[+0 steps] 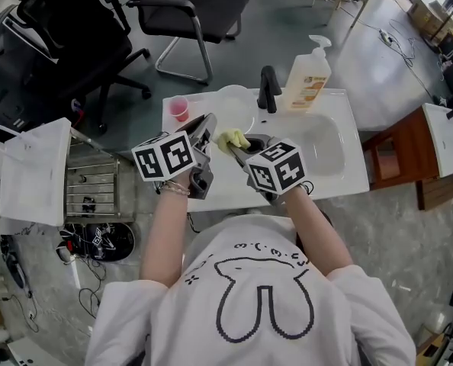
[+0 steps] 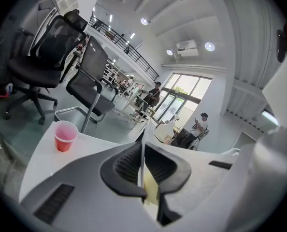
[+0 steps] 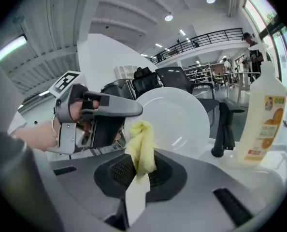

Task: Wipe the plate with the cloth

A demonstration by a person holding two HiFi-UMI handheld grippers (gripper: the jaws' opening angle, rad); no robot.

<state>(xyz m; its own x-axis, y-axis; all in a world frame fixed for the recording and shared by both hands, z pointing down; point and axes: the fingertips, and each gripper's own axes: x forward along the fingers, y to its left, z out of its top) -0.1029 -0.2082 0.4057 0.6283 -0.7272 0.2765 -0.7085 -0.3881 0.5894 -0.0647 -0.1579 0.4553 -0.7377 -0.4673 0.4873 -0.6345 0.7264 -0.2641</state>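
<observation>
Over the white surface (image 1: 215, 193) beside the sink (image 1: 322, 139), the person held both tools up close together. The left gripper (image 2: 142, 172) was clenched tight on the plate (image 3: 175, 117): its 2 fingers (image 2: 121, 166) pinched the thin white rim, and the plate stood on edge, lifted clear of the surface. The right gripper (image 3: 141, 170) was clamped on the cloth (image 3: 141, 146), a yellow wad bunched up and poking out past its fingers (image 3: 170, 173). In the right gripper view the cloth sat in front of the plate's lower left part, right by the left gripper's hold; whether it truly pressed on the plate could not be told. From the head view the cloth lay just below the plate, between the 2 marker cubes.

Behind the plate, a black faucet (image 1: 268, 88) rose at the sink's back edge, with a soap bottle (image 1: 307, 78) just to its right. A pink cup (image 1: 179, 110) stood at the surface's far left corner, near the plate but apart from it. Beyond, on the floor, stood a black chair (image 1: 188, 14), and a white bag (image 1: 34, 170) hung off to the left.
</observation>
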